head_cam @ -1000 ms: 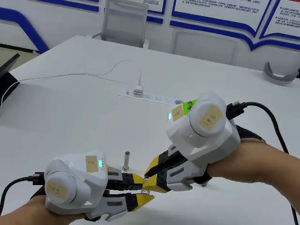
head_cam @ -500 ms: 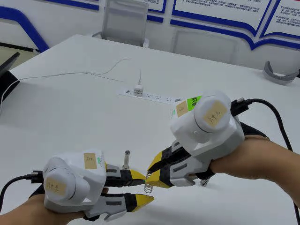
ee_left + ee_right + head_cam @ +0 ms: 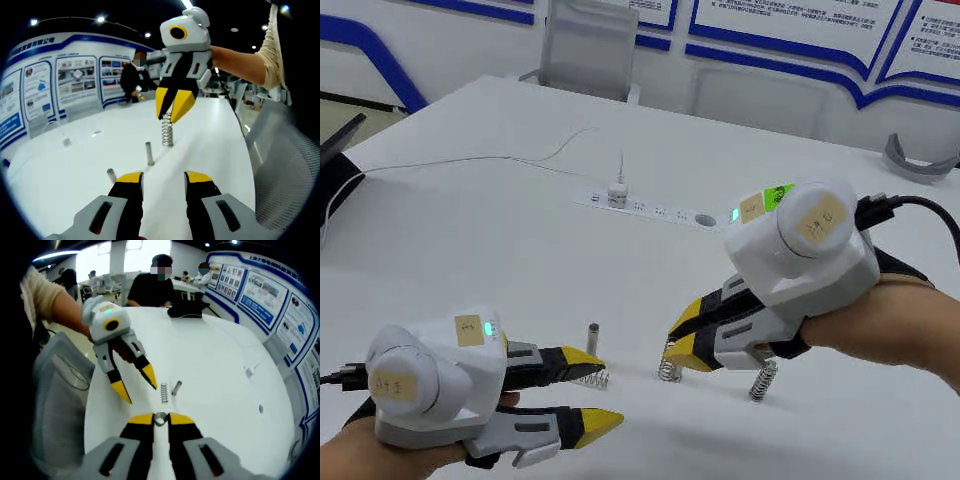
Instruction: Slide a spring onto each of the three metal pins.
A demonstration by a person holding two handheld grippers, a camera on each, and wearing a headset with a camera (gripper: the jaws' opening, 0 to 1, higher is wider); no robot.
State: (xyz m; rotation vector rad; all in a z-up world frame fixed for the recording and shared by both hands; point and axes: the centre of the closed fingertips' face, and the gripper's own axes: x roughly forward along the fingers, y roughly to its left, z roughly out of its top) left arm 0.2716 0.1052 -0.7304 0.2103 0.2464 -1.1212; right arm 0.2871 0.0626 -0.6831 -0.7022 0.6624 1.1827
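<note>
Closest in: left gripper (image 3: 608,390), yellow-tipped jaws parted wide, nothing between them. Just beside its upper jaw in the head view, a flat-lying steel coil spring (image 3: 591,379) on the white table (image 3: 470,250). At about the same depth over to the right, a tilted steel coil spring (image 3: 763,380); whether over a pin, cannot tell.

Next, right gripper (image 3: 669,350), jaws pinched onto the top end of an upright steel coil spring (image 3: 167,131). Long axis vertical, bottom end at the table; touching or just off it, cannot tell.

Slightly further back, a short grey metal pin (image 3: 592,338), standing upright, bare, no coil on it.

Key relation: pin near the held spring but apart, off to its left, toward the left gripper. Both axes vertical and roughly parallel. Probably calls for a lift clear of the pin top, a sideways shift left, then a straight drop along the pin. Best done by the right gripper, already gripping. Possible snag: bottom coil catching the pin's rim if tipped.

Farthest, a white power strip (image 3: 650,210) with a plug in it.
</note>
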